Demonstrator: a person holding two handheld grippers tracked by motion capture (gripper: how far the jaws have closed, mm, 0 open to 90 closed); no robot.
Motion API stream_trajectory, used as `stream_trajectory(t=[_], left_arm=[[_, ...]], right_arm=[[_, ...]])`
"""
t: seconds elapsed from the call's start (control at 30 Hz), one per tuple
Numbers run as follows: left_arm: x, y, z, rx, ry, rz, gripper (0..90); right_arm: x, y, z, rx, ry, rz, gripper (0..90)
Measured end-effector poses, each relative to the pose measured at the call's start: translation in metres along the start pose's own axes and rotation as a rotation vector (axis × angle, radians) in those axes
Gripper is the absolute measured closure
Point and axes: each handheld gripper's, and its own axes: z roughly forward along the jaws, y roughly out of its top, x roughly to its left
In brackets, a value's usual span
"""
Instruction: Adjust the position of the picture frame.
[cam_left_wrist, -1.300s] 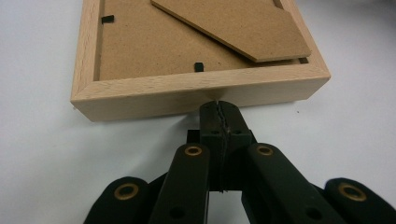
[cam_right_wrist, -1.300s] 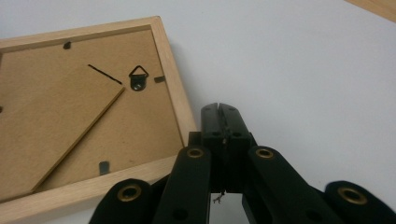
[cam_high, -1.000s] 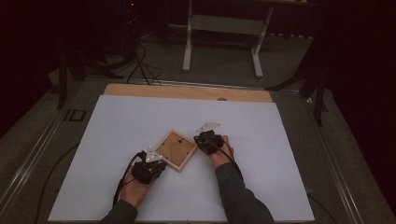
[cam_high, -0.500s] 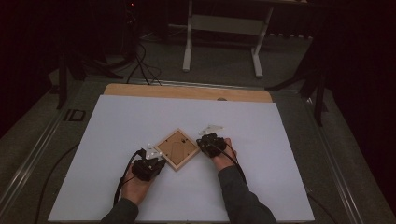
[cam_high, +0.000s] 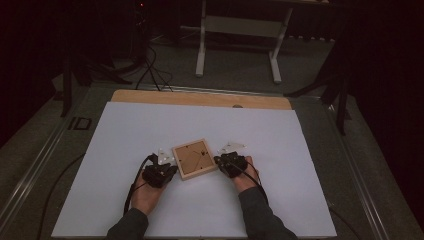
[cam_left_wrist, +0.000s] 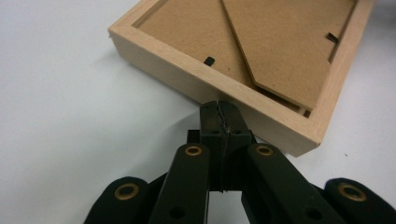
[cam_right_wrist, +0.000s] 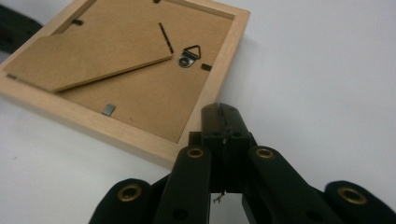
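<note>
A light wooden picture frame (cam_high: 194, 158) lies face down in the middle of the white table sheet (cam_high: 125, 130). Its brown backing board shows a fold-out stand (cam_right_wrist: 84, 56) and a metal hanger (cam_right_wrist: 190, 55). My left gripper (cam_high: 169, 169) is shut, and its tip (cam_left_wrist: 219, 109) presses against the frame's side wall (cam_left_wrist: 196, 79). My right gripper (cam_high: 219, 161) is shut too. Its tip (cam_right_wrist: 219, 114) sits at the frame's outer rim (cam_right_wrist: 219, 70), on the opposite side. Neither gripper holds anything between its jaws.
A bare wooden strip (cam_high: 200, 99) runs along the table's far edge. Behind the table stands a white-legged stand (cam_high: 237, 45), with cables (cam_high: 150, 65) on the floor. White sheet lies open on all sides of the frame.
The frame has turned clockwise from a diamond pose to nearly square with the table. My right gripper came nearer the person and my left gripper moved forward, both against the frame.
</note>
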Motion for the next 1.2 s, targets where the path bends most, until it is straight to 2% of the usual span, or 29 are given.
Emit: stream_trajectory(t=[0.23, 0.4, 0.7, 0.83, 1.03, 1.2], left_arm=[[0.005, 0.006, 0.007, -0.007, 0.002, -0.011, 89.6], [0.006, 0.006, 0.011, 0.008, 0.004, -0.014, 89.6], [0.002, 0.003, 0.009, 0.017, 0.001, 0.010, 89.5], [0.002, -0.002, 0.004, 0.021, -0.027, 0.009, 89.5], [0.000, -0.003, 0.002, 0.024, -0.020, 0.018, 89.5], [0.001, -0.002, 0.005, 0.016, -0.011, 0.005, 89.6]], right_arm=[[0.004, -0.008, -0.008, -0.004, 0.004, -0.006, 89.9], [0.005, -0.013, -0.011, -0.020, 0.013, 0.002, 89.9], [0.009, -0.017, -0.015, -0.020, 0.013, -0.003, 89.9], [0.010, -0.018, -0.015, -0.025, 0.019, -0.008, 89.9], [0.013, -0.019, -0.016, -0.026, 0.021, -0.013, 89.9], [0.012, -0.019, -0.016, -0.030, 0.027, -0.011, 89.9]])
